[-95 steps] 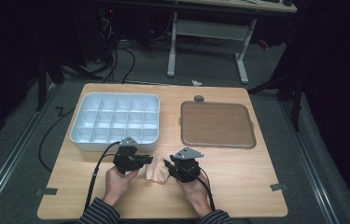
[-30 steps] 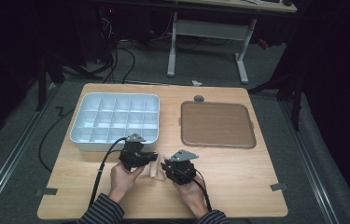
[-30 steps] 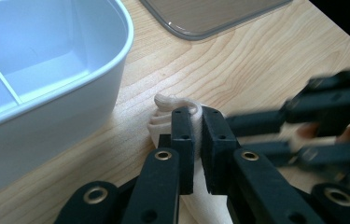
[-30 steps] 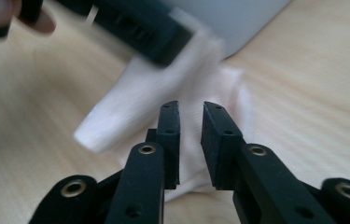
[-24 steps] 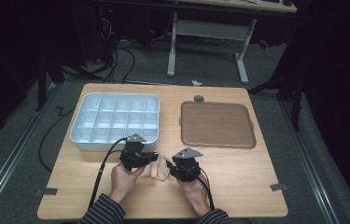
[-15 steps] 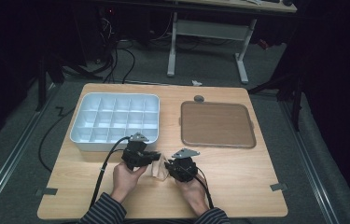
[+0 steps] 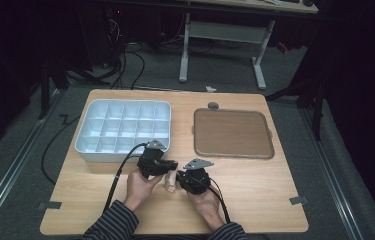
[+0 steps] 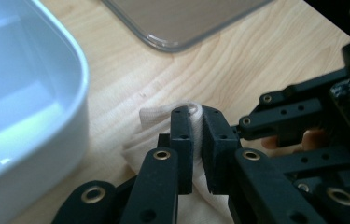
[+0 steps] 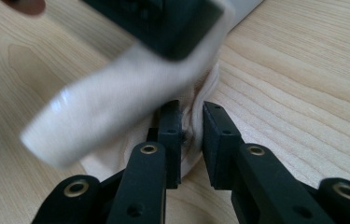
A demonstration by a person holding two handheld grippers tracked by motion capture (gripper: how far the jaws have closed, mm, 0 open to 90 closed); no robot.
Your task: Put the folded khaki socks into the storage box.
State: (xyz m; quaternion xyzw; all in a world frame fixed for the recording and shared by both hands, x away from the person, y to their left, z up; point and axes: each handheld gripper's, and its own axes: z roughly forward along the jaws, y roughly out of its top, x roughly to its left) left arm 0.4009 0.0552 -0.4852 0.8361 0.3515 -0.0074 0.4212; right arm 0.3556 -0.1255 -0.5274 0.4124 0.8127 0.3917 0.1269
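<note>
A small cream cloth lies bunched on the wooden table near its front edge, between the person's two hands. My left gripper reaches in from the left. In the left gripper view my left gripper is shut on a raised fold of the cloth. My right gripper faces it from the right. In the right gripper view my right gripper pinches another fold of the cloth low against the table. The two sets of jaws are almost touching.
A white compartment tray stands just behind the left gripper, its near wall close to the jaws. A brown flat tray lies at the back right, with a small grey round piece behind it. Cables trail from both grippers toward the person.
The two grippers have drawn closer together since the oldest frame, the left one shifting right toward the right one. The cloth between them is more bunched. Over the last second little has moved.
</note>
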